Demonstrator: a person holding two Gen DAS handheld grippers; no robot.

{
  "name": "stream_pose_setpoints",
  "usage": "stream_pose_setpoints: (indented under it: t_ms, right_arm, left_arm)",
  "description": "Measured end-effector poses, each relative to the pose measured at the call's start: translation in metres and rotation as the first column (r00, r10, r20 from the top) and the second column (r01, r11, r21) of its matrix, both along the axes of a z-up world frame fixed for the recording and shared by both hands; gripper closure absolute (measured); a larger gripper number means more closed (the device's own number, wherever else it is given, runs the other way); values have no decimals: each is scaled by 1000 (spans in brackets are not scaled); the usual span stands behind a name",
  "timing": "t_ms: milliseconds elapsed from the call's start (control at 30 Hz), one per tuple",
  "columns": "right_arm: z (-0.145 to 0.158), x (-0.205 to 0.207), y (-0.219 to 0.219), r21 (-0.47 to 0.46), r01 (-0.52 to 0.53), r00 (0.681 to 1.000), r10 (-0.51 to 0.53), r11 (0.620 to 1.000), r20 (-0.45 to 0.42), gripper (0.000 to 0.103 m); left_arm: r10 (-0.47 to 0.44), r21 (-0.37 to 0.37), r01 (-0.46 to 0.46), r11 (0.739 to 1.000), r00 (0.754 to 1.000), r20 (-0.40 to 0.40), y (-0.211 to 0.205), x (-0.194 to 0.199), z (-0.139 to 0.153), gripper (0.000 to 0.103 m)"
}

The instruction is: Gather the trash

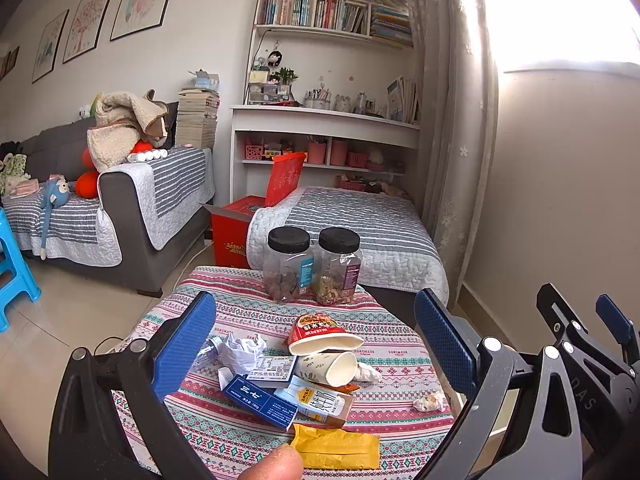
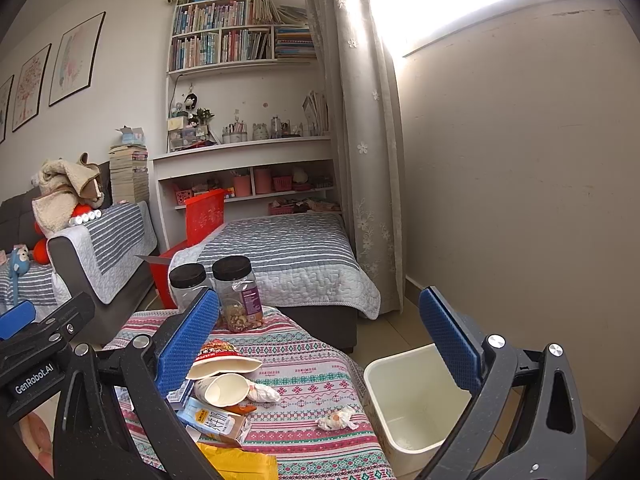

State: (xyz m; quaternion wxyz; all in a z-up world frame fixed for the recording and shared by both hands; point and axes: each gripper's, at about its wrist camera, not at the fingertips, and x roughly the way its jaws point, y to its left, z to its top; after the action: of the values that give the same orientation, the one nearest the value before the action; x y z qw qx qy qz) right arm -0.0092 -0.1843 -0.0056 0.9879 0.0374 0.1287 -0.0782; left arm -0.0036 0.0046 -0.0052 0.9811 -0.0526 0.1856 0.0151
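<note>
A pile of trash lies on the patterned tablecloth (image 1: 248, 304): a squashed red noodle cup (image 1: 320, 334), a white paper cup (image 1: 334, 366) on its side, crumpled paper (image 1: 240, 350), a blue box (image 1: 260, 400), a small carton (image 1: 320, 402), a yellow wrapper (image 1: 336, 446) and a small crumpled wrapper (image 1: 430, 402). My left gripper (image 1: 316, 344) hovers open over the pile, holding nothing. My right gripper (image 2: 320, 344) is open too, above the table's right edge. A white bin (image 2: 416, 404) stands on the floor to the right of the table.
Two black-lidded jars (image 1: 290, 264) (image 1: 340, 266) of snacks stand at the table's far edge. Behind are a quilted bed (image 1: 360, 220), a red box (image 1: 236, 228), a grey sofa (image 1: 120, 208) and a blue stool (image 1: 16, 272). A thumb (image 1: 280, 462) shows at the bottom.
</note>
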Motion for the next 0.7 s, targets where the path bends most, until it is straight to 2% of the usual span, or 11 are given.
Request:
stream_pose_setpoints:
  t_ms: [700]
  right_arm:
    - [1,0,0,-3,0,1000,0,1000,-1,7]
  left_arm:
    - [3,-3,-3,1000,1000,-4,7,-3,-4,7]
